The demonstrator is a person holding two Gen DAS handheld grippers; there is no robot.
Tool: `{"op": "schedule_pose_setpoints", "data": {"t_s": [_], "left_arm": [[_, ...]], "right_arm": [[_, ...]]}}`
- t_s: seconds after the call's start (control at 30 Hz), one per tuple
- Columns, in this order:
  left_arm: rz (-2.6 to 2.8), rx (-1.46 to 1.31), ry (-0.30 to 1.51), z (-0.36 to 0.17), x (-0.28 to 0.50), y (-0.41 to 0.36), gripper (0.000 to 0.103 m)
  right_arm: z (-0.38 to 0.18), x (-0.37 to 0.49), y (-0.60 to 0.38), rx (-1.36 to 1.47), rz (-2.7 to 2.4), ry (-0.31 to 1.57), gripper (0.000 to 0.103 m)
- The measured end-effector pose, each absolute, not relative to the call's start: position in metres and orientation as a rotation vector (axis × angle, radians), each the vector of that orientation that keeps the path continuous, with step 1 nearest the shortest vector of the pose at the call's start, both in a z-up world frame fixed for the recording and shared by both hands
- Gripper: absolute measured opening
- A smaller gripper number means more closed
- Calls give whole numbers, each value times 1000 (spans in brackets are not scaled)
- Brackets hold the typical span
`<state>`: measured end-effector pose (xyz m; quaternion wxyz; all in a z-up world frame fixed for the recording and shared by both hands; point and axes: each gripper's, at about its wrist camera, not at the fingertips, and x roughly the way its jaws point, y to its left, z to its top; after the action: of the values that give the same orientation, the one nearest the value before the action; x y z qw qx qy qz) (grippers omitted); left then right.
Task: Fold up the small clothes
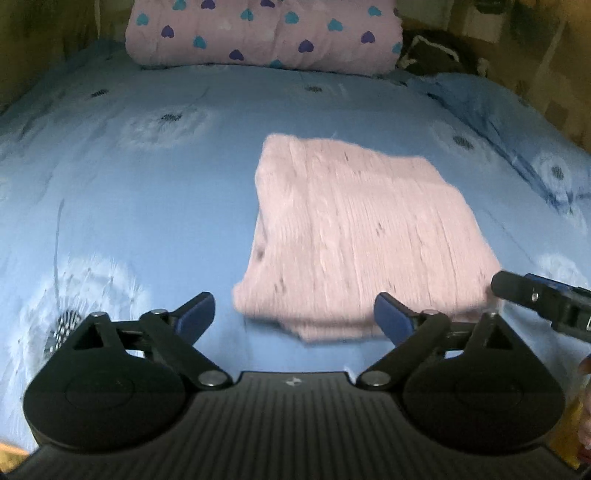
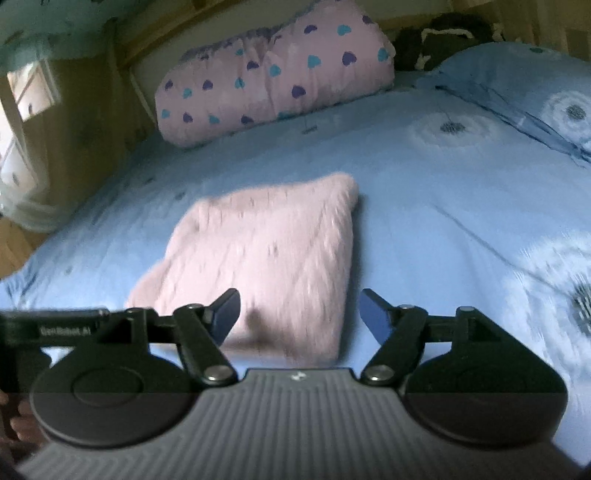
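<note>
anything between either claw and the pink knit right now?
Nothing visible. The folded pink knit lies flat on the blue bedspread, just ahead of the open left claw and open right claw. The heart-print quilt sits well behind it.

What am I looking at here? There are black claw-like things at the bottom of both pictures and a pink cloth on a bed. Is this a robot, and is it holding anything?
No robot arm: a person holds a two-finger gripper in each hand, and each gripper carries a camera that looks out along its fingers. One picture comes from the left gripper, the other from the right gripper, so each shows its own black fingers with blue pads at the bottom. The right gripper's tip also pokes in at the right edge of the left view. Both look at a bed with a blue sheet. On it lies a pink knitted garment, folded into a rough square. Behind it lies a pink quilt with hearts. Both grippers are open and hold nothing.
</note>
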<state>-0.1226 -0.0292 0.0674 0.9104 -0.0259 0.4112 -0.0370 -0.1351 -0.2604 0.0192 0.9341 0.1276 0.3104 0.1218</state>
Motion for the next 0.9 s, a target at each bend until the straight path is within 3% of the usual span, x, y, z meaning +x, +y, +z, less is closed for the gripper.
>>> {"op": "schedule_pose_setpoints", "data": {"t_s": [0.37, 0.9], "left_arm": [[25, 46, 929, 22, -143, -49, 102], [41, 67, 915, 18, -137, -52, 103]], "right_arm": [[-17, -159, -239, 103, 223, 693, 73], [-29, -158, -232, 41, 164, 643, 73]]}}
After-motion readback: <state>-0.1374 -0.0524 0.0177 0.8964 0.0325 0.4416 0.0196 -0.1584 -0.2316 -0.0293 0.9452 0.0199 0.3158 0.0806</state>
